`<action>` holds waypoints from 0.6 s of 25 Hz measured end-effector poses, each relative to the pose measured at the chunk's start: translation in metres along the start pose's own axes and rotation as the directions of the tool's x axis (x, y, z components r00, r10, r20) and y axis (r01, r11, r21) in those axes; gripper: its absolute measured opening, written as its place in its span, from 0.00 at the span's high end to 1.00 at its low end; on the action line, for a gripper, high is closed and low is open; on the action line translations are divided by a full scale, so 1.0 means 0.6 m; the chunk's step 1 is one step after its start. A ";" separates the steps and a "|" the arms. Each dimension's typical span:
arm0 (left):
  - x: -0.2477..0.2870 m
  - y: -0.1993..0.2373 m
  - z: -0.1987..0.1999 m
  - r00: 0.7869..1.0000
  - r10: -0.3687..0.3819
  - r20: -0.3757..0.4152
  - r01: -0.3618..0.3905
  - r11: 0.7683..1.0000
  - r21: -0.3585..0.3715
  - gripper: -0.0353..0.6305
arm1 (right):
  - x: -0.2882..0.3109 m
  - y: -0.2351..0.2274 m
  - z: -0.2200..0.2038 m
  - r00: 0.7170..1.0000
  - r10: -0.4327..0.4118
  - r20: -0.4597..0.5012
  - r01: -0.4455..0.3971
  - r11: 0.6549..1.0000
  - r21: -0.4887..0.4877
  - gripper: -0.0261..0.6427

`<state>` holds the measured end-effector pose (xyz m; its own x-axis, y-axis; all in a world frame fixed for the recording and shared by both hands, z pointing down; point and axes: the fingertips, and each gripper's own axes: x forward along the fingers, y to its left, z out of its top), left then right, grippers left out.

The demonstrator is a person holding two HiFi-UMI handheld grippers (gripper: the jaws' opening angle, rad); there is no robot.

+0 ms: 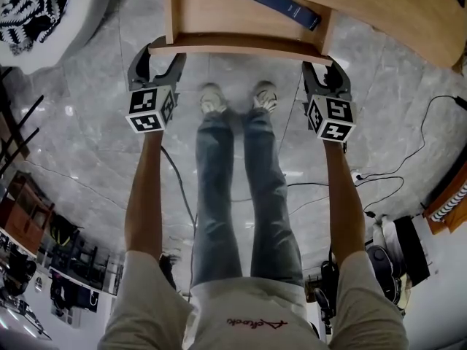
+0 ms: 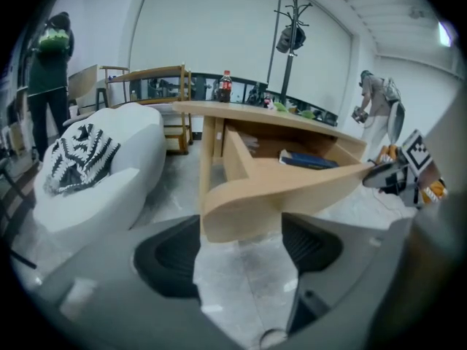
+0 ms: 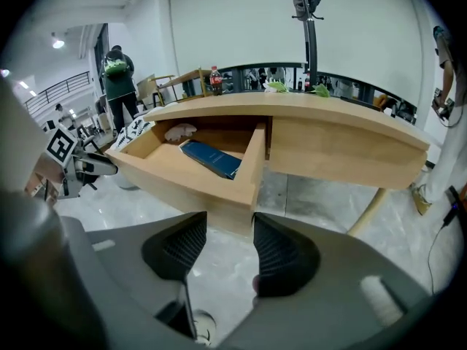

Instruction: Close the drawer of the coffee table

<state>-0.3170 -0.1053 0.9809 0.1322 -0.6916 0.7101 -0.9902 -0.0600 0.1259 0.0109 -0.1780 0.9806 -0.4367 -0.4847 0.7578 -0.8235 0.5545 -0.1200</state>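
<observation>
my left gripper (image 1: 159, 55) and right gripper (image 1: 323, 70), both wide open at the drawer (image 1: 241, 46)
smooth pale wood, curved front; its corners sit between my ribbed black pads (image 2: 168, 257), unpinched.

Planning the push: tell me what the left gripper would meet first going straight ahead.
Most likely the drawer front: its left end sits just ahead of the left gripper, whose jaws are open.
</observation>
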 end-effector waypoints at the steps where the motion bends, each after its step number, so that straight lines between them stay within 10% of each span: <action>1: 0.001 -0.002 0.004 1.000 -0.004 -0.001 0.004 1.000 0.003 0.43 | 0.000 -0.001 0.003 1.000 -0.005 -0.002 0.005 1.000 0.000 0.66; 15: -0.028 -0.010 0.037 1.000 -0.010 0.025 0.010 1.000 -0.003 0.46 | -0.027 -0.006 0.022 1.000 -0.029 0.002 0.029 0.999 0.040 0.71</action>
<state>-0.3140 -0.1094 0.9527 0.1413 -0.7086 0.6913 -0.9887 -0.0650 0.1354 0.0162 -0.1813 0.9603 -0.4134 -0.5015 0.7600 -0.8496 0.5127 -0.1238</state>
